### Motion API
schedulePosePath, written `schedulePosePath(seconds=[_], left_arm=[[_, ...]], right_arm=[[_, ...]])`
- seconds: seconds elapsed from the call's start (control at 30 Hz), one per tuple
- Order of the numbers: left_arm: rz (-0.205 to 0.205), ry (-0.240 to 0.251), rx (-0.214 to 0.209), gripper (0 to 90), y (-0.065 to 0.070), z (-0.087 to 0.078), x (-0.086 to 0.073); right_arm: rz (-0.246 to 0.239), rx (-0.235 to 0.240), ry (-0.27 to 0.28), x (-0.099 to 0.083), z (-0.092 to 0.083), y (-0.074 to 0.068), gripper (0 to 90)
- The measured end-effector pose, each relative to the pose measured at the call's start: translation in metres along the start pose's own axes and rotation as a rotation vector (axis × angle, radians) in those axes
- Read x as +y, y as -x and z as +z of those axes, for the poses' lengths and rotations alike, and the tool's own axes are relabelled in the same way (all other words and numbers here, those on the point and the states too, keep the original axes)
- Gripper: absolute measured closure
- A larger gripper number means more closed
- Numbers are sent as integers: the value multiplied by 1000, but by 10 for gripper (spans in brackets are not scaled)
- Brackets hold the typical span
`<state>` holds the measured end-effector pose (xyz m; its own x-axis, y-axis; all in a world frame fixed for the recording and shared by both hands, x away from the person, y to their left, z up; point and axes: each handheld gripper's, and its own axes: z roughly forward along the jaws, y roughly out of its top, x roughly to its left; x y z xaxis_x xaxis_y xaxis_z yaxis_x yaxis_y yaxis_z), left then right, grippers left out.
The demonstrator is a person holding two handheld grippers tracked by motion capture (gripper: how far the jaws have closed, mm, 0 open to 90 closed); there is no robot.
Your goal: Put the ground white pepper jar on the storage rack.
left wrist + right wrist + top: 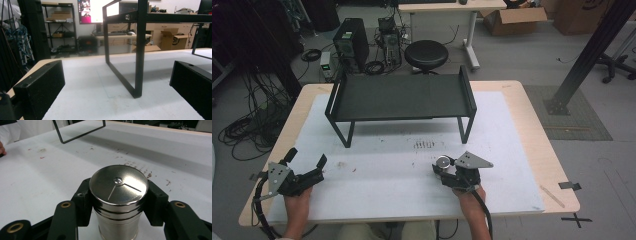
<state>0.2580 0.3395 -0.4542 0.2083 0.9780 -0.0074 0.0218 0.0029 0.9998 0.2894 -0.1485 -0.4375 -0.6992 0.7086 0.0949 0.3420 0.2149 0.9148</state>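
Right claw [118, 202] clamps steel shaker [118, 195] on table [37, 175]

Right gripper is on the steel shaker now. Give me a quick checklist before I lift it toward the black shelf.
1. Grip: right gripper has its pads against both sides of the steel shaker, just under the lid. Ok.
2. Shaker upright, lid seated flat. Ok.
3. Shaker base still on the white mat: hidden by the gripper. Cannot tell.
4. Top of the black shelf bare, room to set down. Ok.
5. Left gripper open, holding nothing, apart from the shaker. Ok.
6. Mat between shaker and shelf free of obstacles, only small stains. Ok.
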Motion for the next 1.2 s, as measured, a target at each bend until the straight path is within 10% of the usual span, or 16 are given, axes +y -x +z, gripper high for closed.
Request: schedulePosePath(seconds=[1.2], left_arm=[[-1, -2, -1, 2, 0, 0, 0]], right_arm=[[-43, 43, 87, 60, -12, -8, 486]])
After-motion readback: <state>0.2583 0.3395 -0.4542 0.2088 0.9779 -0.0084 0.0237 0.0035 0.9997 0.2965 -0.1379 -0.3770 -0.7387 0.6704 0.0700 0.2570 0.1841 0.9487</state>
